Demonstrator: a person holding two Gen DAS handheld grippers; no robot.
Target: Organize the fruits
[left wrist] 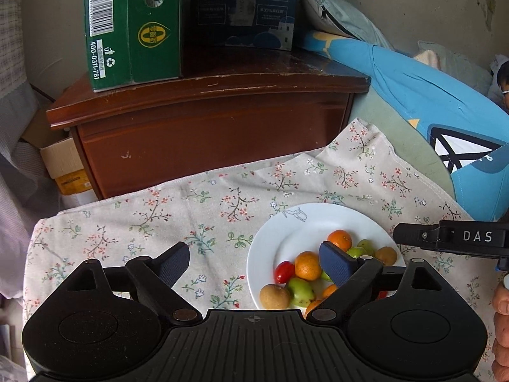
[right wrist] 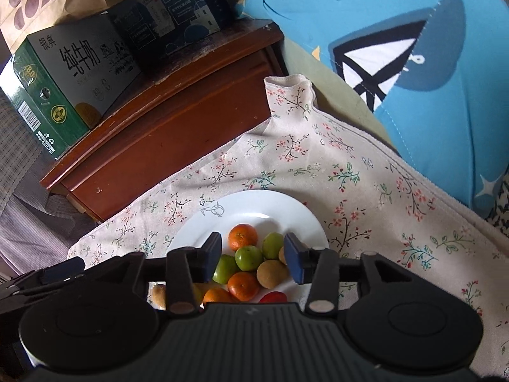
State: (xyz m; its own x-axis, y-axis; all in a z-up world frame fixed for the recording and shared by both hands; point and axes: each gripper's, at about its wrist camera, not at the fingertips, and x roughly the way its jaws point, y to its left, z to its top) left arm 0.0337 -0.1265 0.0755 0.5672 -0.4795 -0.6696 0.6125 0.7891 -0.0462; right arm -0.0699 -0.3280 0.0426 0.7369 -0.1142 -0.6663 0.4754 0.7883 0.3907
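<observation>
My left hand-held gripper [left wrist: 251, 262] gapes wide, my right hand-held gripper [right wrist: 253, 256] half-open, both empty above the round white ceramic plate [right wrist: 254, 203]; sorting is barely begun, and next I must pick one fruit.

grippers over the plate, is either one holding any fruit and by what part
Nothing is held. The left gripper and the right gripper both stand open above the plate, with no fruit pinched between their pads.

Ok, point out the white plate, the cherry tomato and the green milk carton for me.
White plate [left wrist: 280, 238]: left wrist view, on the bare rim.
Cherry tomato [left wrist: 284, 272]: left wrist view, on the middle of its red skin.
Green milk carton [right wrist: 47, 95]: right wrist view, on the green side panel.
</observation>
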